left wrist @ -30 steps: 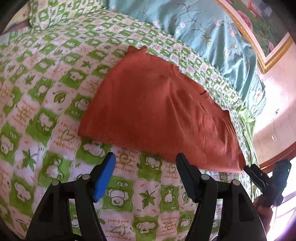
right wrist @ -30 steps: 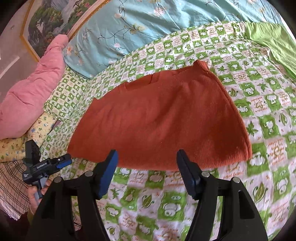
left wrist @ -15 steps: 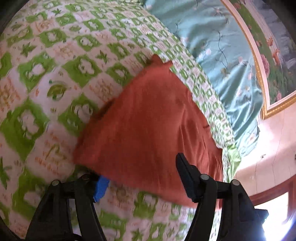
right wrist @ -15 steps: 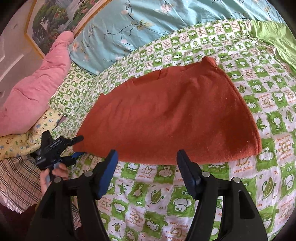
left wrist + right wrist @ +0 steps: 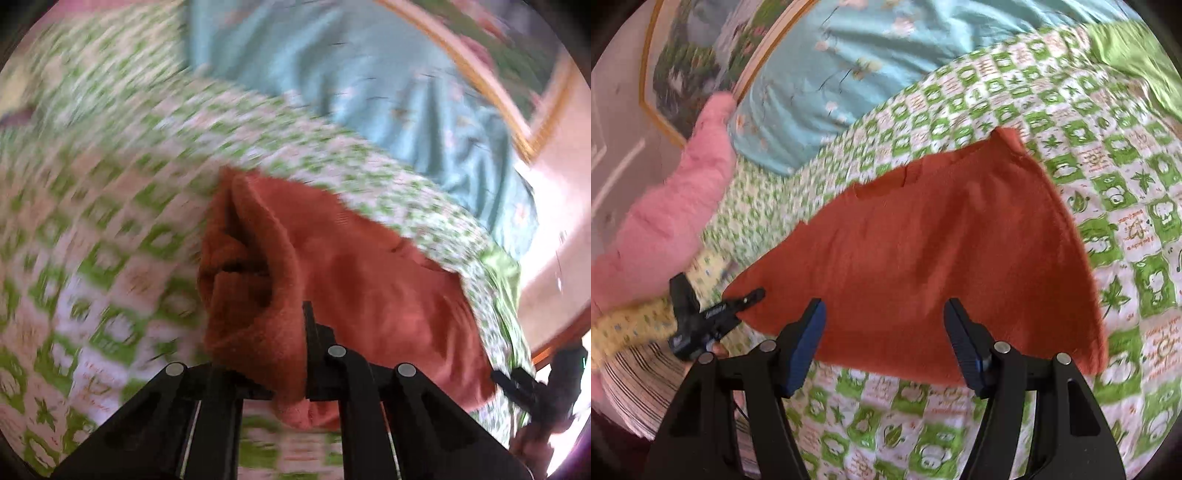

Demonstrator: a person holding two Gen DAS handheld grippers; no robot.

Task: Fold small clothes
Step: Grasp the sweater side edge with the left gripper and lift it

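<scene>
One rust-orange knitted garment [image 5: 942,266] lay spread flat on the bed's green-and-white checked quilt [image 5: 1108,155], its hem towards the near edge of the bed and its far side towards the pale blue flowered bedding [image 5: 871,55] at the head. The left gripper [image 5: 304,354] had just been closing and its jaws were pressed together on the garment's near left corner, the cloth [image 5: 258,295] bunched and lifted into folds above the quilt [image 5: 92,221]; that view was blurred, so finer detail could not be told. The right gripper [image 5: 882,347] hovered over the garment's hem with its two blue-padded jaws spread wide, the hem lying under the gap and neither pad pressing on the cloth. From the right wrist the left gripper [image 5: 753,295] showed as a small black tool at the garment's left corner, with fingers [image 5: 718,349] of the hand under it. One pink fleecy cushion [image 5: 672,206] lay at the bed's left side beside the blue bedding, above a yellow printed cloth [image 5: 631,325] and a striped cloth [image 5: 639,384]. One gold-framed picture [image 5: 694,55] hung on the wall behind the head of the bed. No containers were in view.
</scene>
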